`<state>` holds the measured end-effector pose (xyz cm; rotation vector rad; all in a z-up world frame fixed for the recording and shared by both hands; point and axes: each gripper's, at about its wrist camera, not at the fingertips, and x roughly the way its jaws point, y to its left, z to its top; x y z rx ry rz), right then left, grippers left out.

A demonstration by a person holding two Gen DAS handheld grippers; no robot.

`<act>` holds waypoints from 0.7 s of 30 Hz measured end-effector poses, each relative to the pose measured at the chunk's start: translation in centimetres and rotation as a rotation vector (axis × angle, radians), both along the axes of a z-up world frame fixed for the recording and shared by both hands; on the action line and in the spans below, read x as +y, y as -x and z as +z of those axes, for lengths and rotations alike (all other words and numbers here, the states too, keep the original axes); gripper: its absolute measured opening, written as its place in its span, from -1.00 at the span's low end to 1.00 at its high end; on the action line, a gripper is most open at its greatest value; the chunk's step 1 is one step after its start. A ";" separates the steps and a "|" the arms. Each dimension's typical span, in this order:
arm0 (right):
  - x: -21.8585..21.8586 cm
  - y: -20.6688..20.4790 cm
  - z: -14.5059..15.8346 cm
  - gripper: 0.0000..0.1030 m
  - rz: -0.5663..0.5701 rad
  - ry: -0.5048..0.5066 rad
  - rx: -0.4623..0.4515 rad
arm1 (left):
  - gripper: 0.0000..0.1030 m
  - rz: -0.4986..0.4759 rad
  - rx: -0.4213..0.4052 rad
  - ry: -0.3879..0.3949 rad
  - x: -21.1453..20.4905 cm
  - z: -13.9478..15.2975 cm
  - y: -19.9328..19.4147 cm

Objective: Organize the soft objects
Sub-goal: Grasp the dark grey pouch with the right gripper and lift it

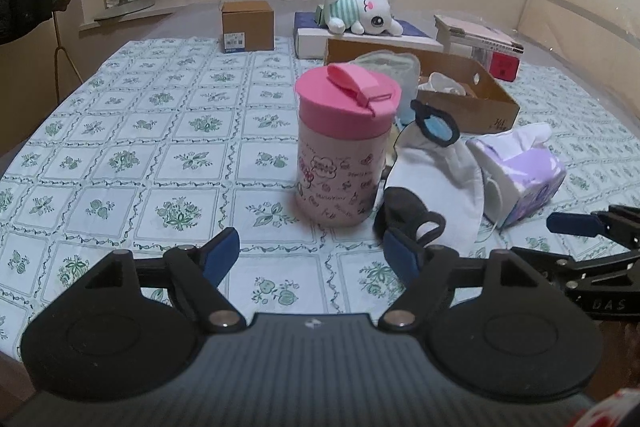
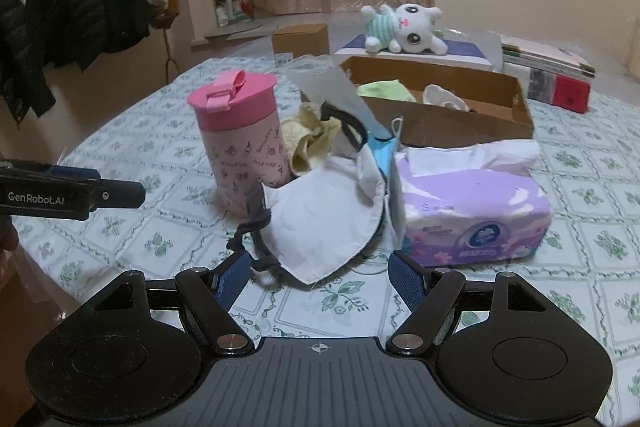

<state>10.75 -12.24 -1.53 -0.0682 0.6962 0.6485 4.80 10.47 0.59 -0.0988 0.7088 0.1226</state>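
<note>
Left wrist view, left to right: bench with green-flower cloth (image 1: 120, 147) mostly bare at left, small brown box (image 1: 248, 25) upper centre, pink lidded cup (image 1: 342, 151) centre frame, upright. Right of the cup sits the soft pile: white mask (image 1: 436, 183) with black strap loop (image 1: 416, 223), a blue mask (image 1: 438, 127) above it, then the purple tissue pack (image 1: 528, 179) at right. Open cardboard tray (image 1: 480, 91) behind the pile, plush toy (image 1: 362, 9) lying on a flat box at top centre. Left gripper (image 1: 312, 255) at bottom, jaws wide apart, nothing between them, pointed at the cup's base. Right gripper (image 2: 318, 273) in its own view: jaws also wide, empty, white mask (image 2: 328, 223) just ahead of them, its edge near but apparently not touching the pads. Yellow cloth (image 2: 312, 143) is tucked between cup (image 2: 242, 151) and masks; tissue pack (image 2: 472, 203) at right, tray (image 2: 452, 107) behind with a green cloth already in it.

Risks, judged: masks overlap and straps tangle, so a pinch on the white one may drag the blue mask or yellow cloth along. Pile leans on the cup; pulling sideways could tip it. A shallow pinch on thin fabric may slip. Both grippers sit close, collision possible
</note>
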 end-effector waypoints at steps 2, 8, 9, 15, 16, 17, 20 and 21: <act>0.9 -0.1 -0.5 0.47 0.029 0.017 -0.014 | 0.49 0.004 0.004 0.004 0.2 -0.4 -0.2; 4.3 -0.6 -2.5 0.47 0.136 0.099 -0.057 | 0.49 0.011 0.014 0.011 1.1 -1.5 -0.9; 4.9 -0.8 -2.7 0.47 0.152 0.115 -0.070 | 0.49 0.011 0.017 0.013 1.2 -1.7 -1.1; 8.0 -1.7 -4.4 0.26 0.249 0.233 -0.138 | 0.49 0.014 0.041 0.037 2.0 -3.2 -2.1; 8.4 -1.9 -4.7 0.12 0.262 0.255 -0.137 | 0.49 0.014 0.046 0.041 2.1 -3.4 -2.3; 8.7 -2.0 -5.0 0.04 0.272 0.277 -0.143 | 0.49 0.014 0.049 0.045 2.2 -3.7 -2.4; 9.2 -2.3 -5.8 -0.18 0.298 0.315 -0.153 | 0.49 0.015 0.057 0.054 2.5 -4.3 -2.8; 9.3 -2.3 -5.9 -0.22 0.307 0.327 -0.160 | 0.49 0.015 0.059 0.058 2.6 -4.4 -2.9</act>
